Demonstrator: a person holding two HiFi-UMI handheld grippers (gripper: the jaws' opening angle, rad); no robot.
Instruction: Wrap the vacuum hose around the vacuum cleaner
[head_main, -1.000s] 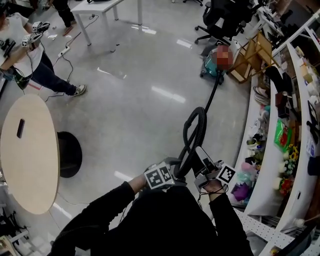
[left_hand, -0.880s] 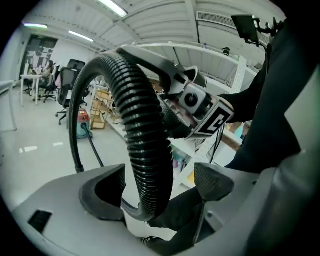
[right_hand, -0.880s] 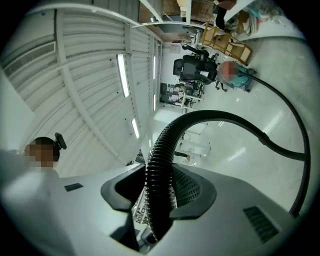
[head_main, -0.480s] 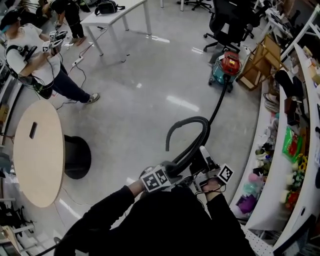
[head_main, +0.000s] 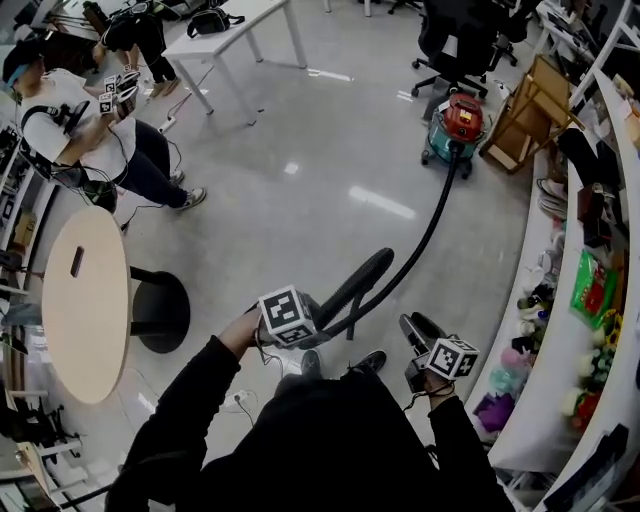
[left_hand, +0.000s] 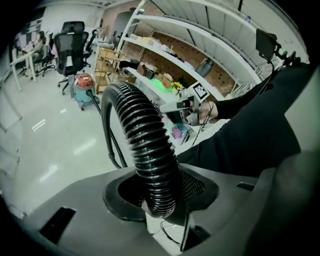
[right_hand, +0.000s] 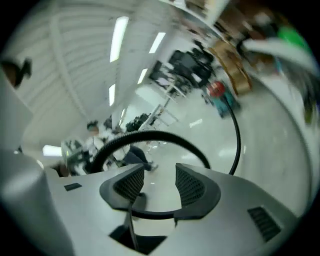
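The red and teal vacuum cleaner (head_main: 455, 125) stands on the floor far ahead, also small in the left gripper view (left_hand: 85, 82). Its black ribbed hose (head_main: 420, 240) runs back from it to me and bends into a loop. My left gripper (head_main: 300, 328) is shut on the hose (left_hand: 147, 150), which stands up between the jaws of the left gripper (left_hand: 160, 197). My right gripper (head_main: 418, 335) is held apart to the right of the hose. Its jaws are opening, and the right gripper (right_hand: 160, 185) has nothing between them. The hose (right_hand: 150, 136) arcs beyond it.
A round wooden table (head_main: 85, 305) on a black base stands at left. A person (head_main: 70, 120) with grippers stands at upper left, near a white desk (head_main: 235, 25). Curved white shelves (head_main: 545, 360) full of goods line the right side. An office chair (head_main: 460, 35) and a wooden frame (head_main: 525, 115) flank the vacuum.
My left gripper has closed on the hose and moved up and left with it. My right gripper has come away from the hose to the right. The hose loop has flattened.
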